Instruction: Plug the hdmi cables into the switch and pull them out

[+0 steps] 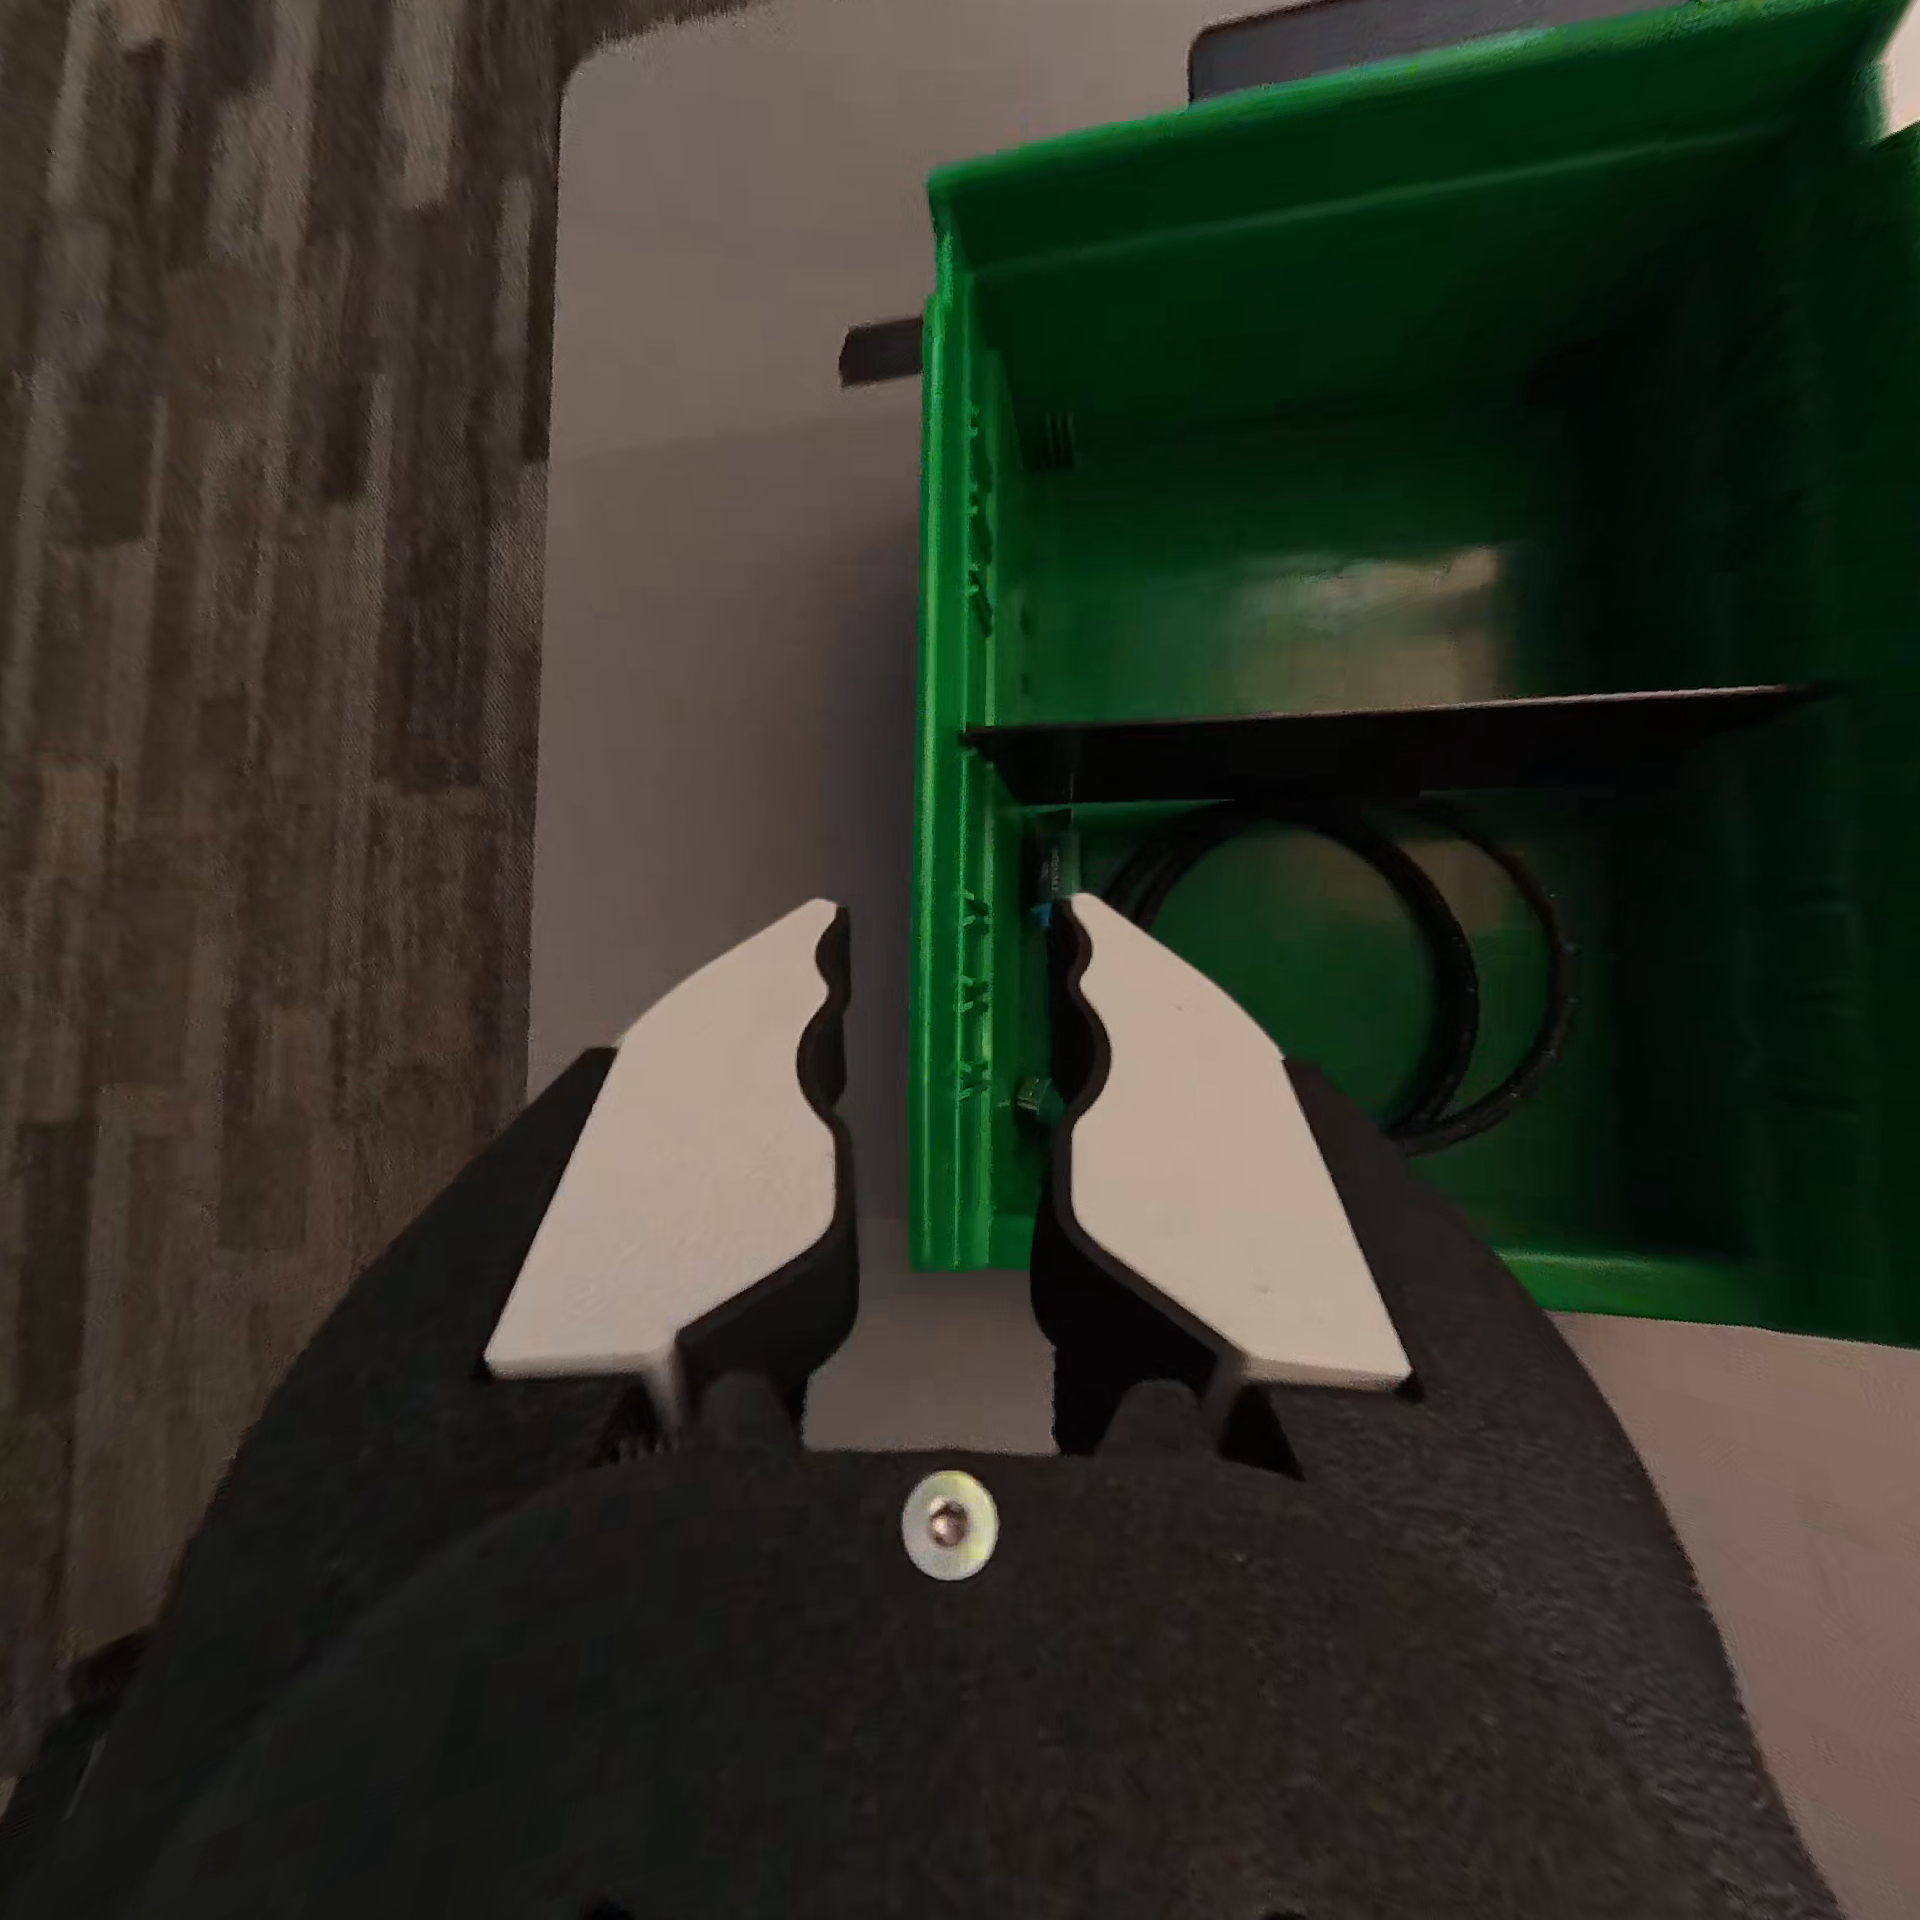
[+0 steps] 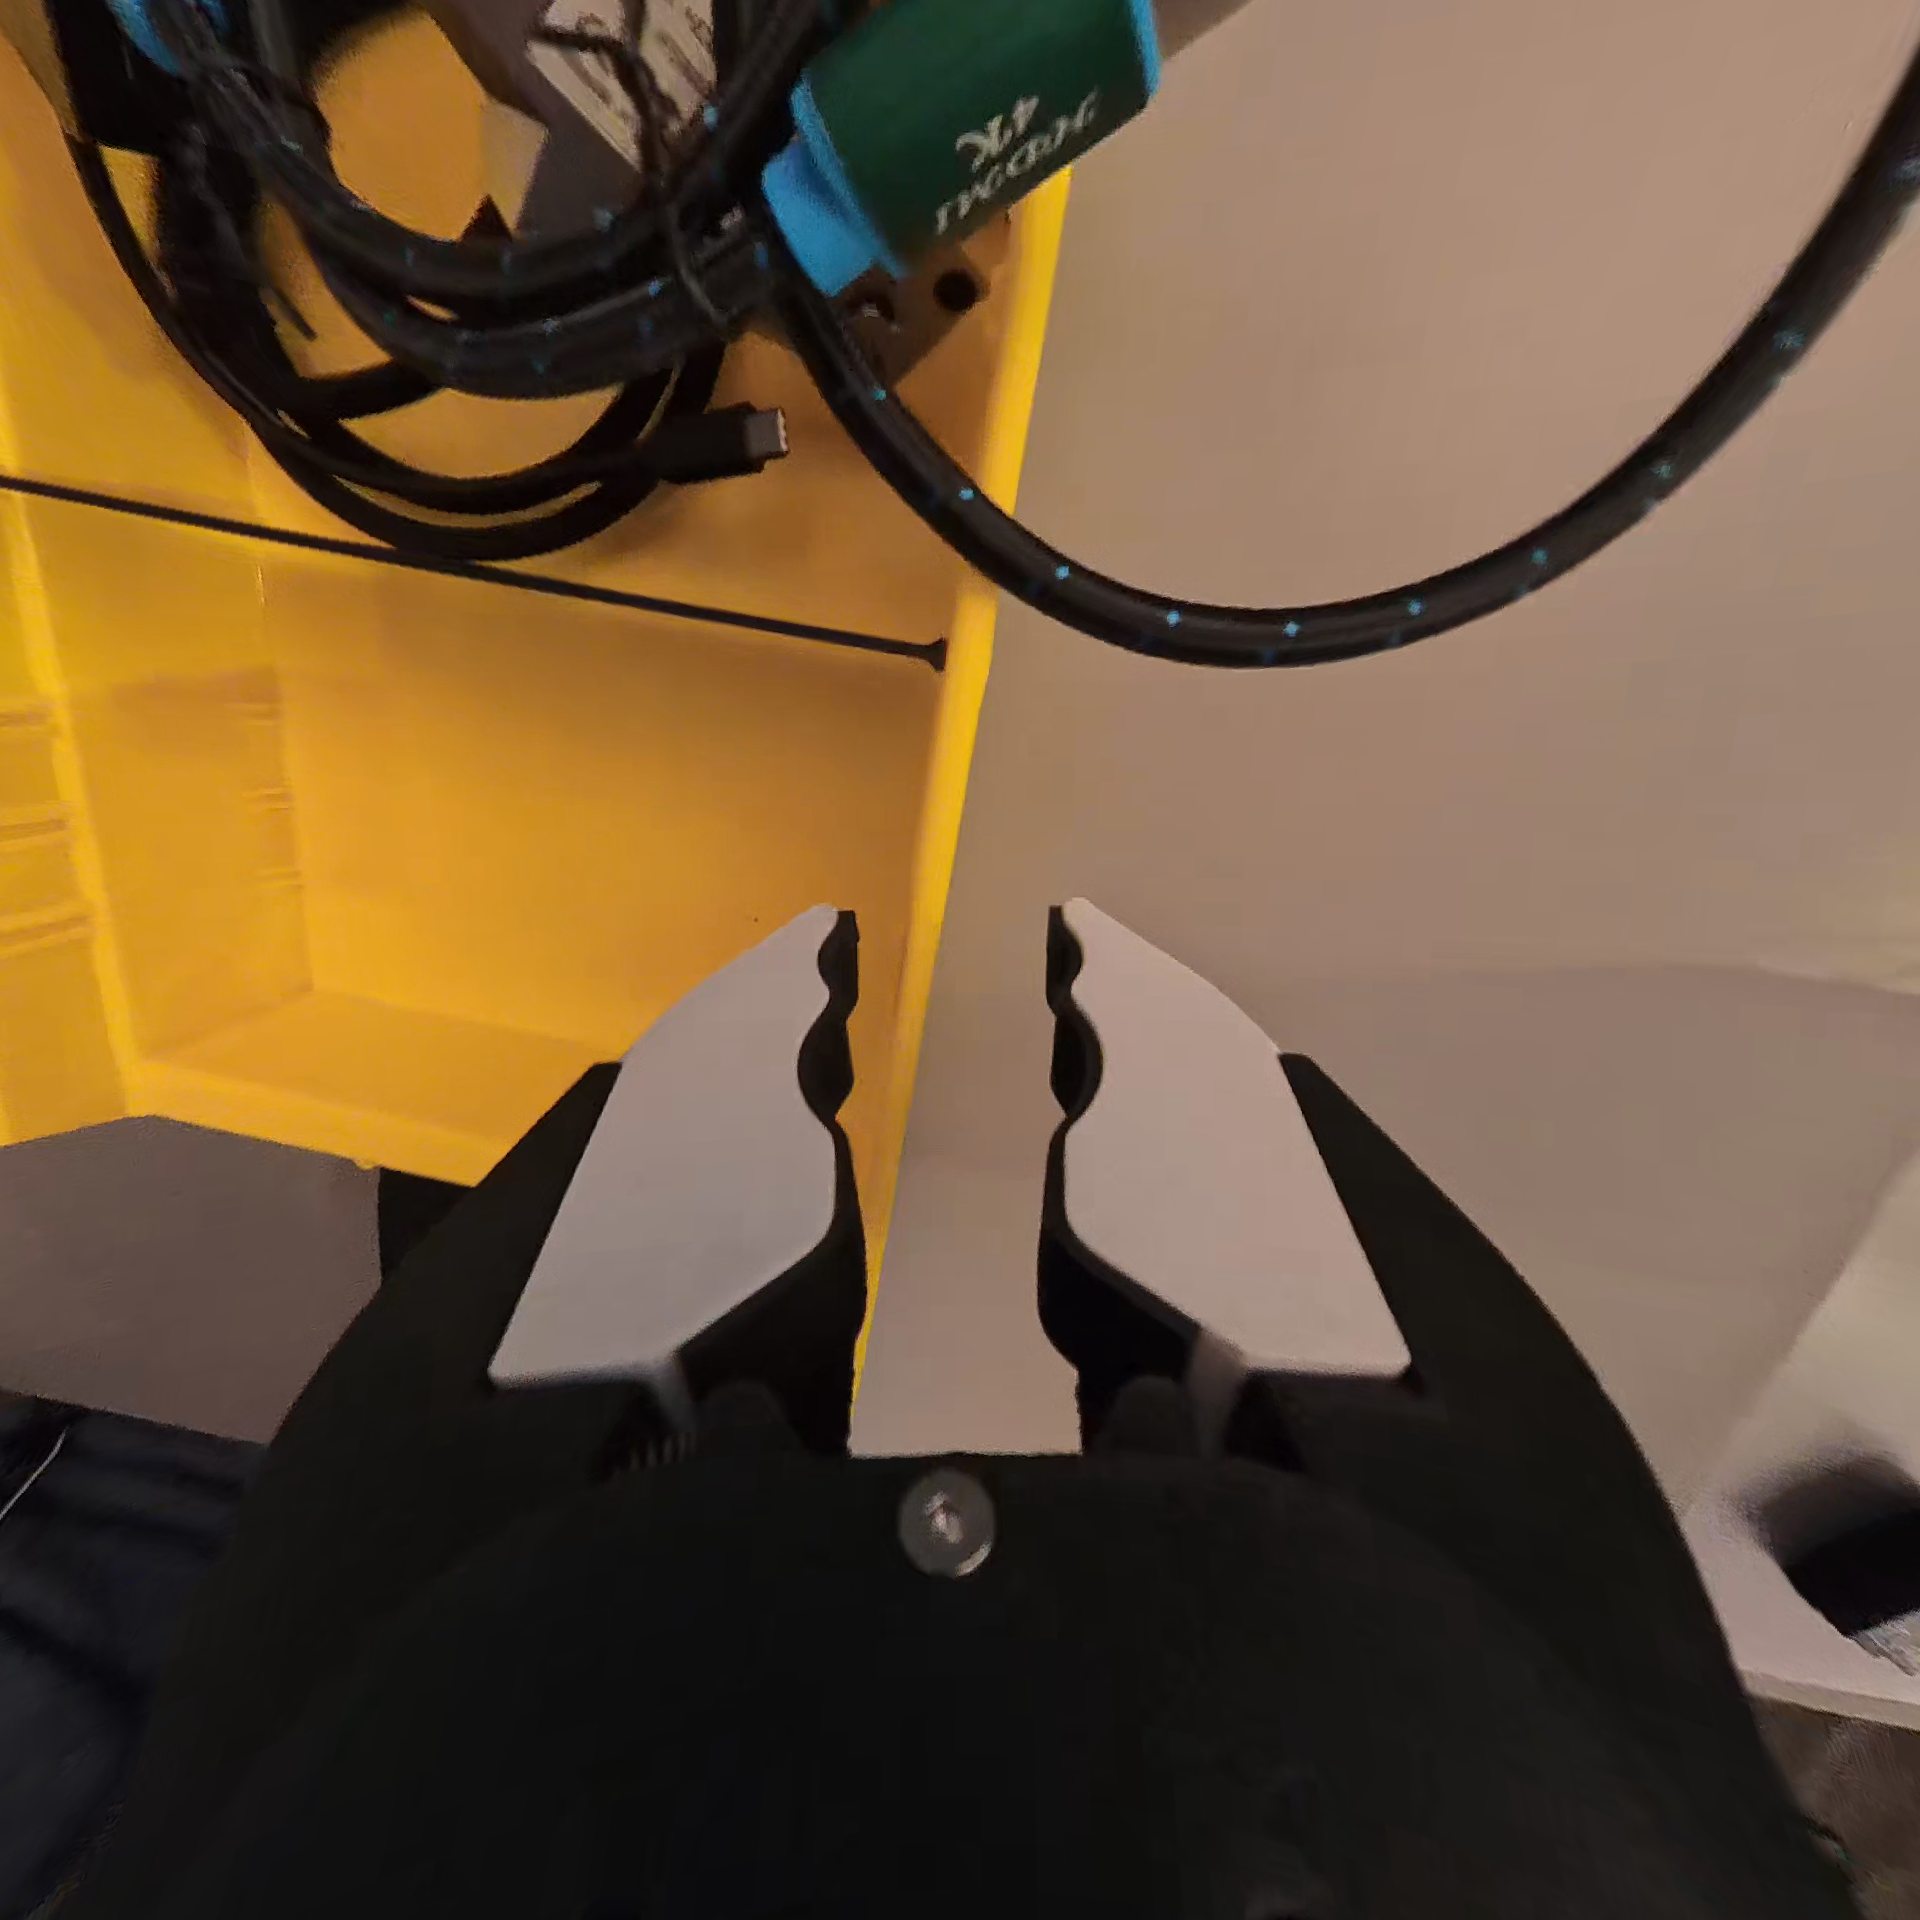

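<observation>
- Left claw [image 1: 948, 914] was spread and empty, hovering over the near left wall of a green bin [image 1: 1455, 260] on the table [image 1: 727, 416].
- In the green bin, a black divider [image 1: 1351, 727] crossed the middle; a thin black cable coil [image 1: 1455, 987] lay in the near compartment. Its type could not be told.
- Right claw [image 2: 953, 914] was spread and empty, above the right wall of a yellow bin [image 2: 966, 727].
- The HDMI cables [image 2: 468, 312] lay bundled in the yellow bin's far compartment. One braided cable [image 2: 1247, 623] arched out over the table.
- An HDMI plug [image 2: 966, 125], green body with blue collar, sat near the top of the right view, well apart from the claw.
- The switch could not be identified with certainty.
- Judgement: the cable looked light and springy, and its braid should grip well. The plug body was rigid, so it is the place to pinch, across its flat faces, clear of the metal tip.
</observation>
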